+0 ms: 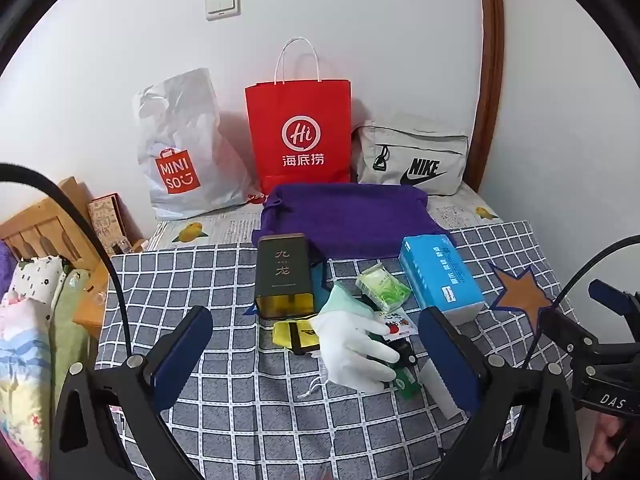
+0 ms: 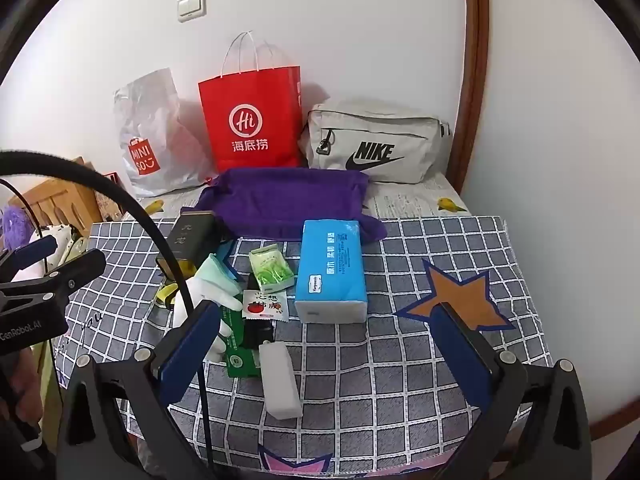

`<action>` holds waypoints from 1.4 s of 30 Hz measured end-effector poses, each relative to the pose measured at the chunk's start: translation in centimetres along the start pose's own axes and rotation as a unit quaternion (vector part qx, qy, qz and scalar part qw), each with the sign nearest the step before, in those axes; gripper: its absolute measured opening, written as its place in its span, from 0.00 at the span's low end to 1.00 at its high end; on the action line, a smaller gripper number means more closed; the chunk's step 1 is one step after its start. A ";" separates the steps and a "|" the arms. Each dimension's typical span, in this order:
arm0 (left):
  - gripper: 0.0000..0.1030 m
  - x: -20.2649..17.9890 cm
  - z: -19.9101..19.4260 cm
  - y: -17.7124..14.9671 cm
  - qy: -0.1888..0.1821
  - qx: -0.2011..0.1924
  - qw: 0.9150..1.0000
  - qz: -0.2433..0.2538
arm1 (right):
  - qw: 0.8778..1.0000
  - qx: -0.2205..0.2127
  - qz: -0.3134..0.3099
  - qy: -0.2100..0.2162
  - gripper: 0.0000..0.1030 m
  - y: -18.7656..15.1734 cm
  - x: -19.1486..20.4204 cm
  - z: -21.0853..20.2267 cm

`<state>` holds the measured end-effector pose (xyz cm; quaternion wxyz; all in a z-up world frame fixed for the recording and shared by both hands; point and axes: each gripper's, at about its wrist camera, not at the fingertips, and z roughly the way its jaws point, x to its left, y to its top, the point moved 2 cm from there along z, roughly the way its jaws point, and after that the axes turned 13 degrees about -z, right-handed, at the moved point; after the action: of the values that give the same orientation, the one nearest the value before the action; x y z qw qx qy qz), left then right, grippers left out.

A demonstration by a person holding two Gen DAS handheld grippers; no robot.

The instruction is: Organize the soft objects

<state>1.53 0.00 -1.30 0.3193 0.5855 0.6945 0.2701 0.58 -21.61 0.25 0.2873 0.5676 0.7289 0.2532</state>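
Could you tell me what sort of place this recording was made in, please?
Probably a bedroom at home: the items lie on a checked cloth spread over what looks like a bed, with a wooden headboard and bedding on the left and a wall light switch above.
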 end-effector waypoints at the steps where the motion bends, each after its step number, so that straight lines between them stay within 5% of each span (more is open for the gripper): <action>1: 1.00 0.0 0.0 0.0 0.002 0.001 1.000 0.000 | 1.000 -0.001 0.000 0.000 1.00 0.0 0.0 -0.1; 42: 1.00 0.2 -0.4 -0.1 -0.003 0.005 1.000 -0.004 | 1.000 -0.010 0.005 0.006 1.00 0.2 -0.1 -1.0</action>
<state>1.17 0.21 -1.15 0.3198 0.5853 0.6969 0.2637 0.04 -21.68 1.14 0.2876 0.5668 0.7251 0.2652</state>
